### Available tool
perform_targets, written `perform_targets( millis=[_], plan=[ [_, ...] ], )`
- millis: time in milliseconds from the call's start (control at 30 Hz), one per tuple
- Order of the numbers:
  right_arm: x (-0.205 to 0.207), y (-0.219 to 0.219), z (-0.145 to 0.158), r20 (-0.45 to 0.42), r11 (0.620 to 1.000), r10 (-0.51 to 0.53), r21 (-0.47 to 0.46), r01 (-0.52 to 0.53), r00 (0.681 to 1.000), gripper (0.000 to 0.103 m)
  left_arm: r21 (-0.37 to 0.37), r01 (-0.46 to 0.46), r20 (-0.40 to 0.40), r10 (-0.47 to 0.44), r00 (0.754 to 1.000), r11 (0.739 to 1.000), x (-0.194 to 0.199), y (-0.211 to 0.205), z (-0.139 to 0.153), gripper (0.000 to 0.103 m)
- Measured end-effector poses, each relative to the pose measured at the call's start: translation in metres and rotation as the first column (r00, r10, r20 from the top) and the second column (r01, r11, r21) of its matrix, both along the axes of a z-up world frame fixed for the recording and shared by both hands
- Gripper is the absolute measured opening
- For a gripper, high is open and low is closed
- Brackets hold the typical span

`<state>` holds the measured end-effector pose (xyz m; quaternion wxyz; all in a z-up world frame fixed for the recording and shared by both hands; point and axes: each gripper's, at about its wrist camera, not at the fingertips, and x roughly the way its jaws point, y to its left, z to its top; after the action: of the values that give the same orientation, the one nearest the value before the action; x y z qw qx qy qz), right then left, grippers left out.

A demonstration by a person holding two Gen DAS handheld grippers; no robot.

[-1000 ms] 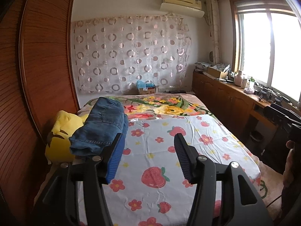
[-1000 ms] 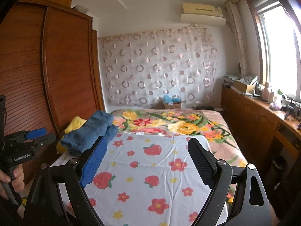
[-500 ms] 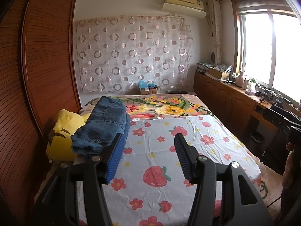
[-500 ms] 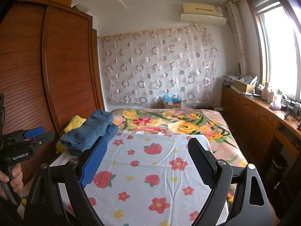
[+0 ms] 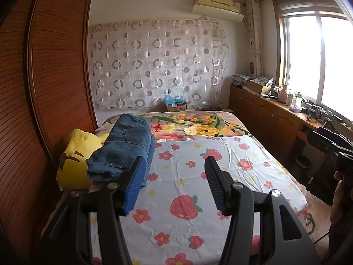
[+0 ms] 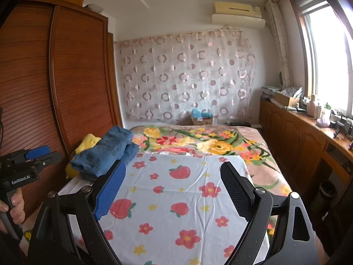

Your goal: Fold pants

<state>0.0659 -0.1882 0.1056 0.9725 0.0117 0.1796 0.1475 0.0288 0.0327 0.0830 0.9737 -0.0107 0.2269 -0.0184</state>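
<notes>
Folded blue jeans (image 5: 124, 148) lie in a pile at the left edge of the bed, partly on a yellow plush toy (image 5: 74, 156); they also show in the right wrist view (image 6: 106, 152). My left gripper (image 5: 174, 176) is open and empty, held above the strawberry-print sheet (image 5: 209, 176), just right of the jeans. My right gripper (image 6: 173, 185) is open and empty above the same sheet (image 6: 176, 198), further from the jeans. The left gripper's body also shows at the left edge of the right wrist view (image 6: 24, 167).
A wooden wardrobe (image 5: 44, 88) runs along the left of the bed. A floral blanket (image 5: 198, 128) covers the bed's far end. A wooden cabinet (image 5: 275, 119) with clutter stands under the window on the right. A patterned curtain (image 5: 158, 66) hangs on the back wall.
The left wrist view has shifted slightly, so the jeans and bed sit a little further right. Both grippers stay open; the right barely moved.
</notes>
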Motion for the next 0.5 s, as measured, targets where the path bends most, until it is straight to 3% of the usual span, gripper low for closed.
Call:
perform_targets(
  millis=[500],
  plan=[
    [-0.0030,-0.0006,-0.0041,-0.004,1.000,-0.002,0.001,0.002,1.000,0.090,0.003,-0.007,0.002,0.007,1.000,1.000,-0.0007,0.0023,0.0016,0.056]
  ],
)
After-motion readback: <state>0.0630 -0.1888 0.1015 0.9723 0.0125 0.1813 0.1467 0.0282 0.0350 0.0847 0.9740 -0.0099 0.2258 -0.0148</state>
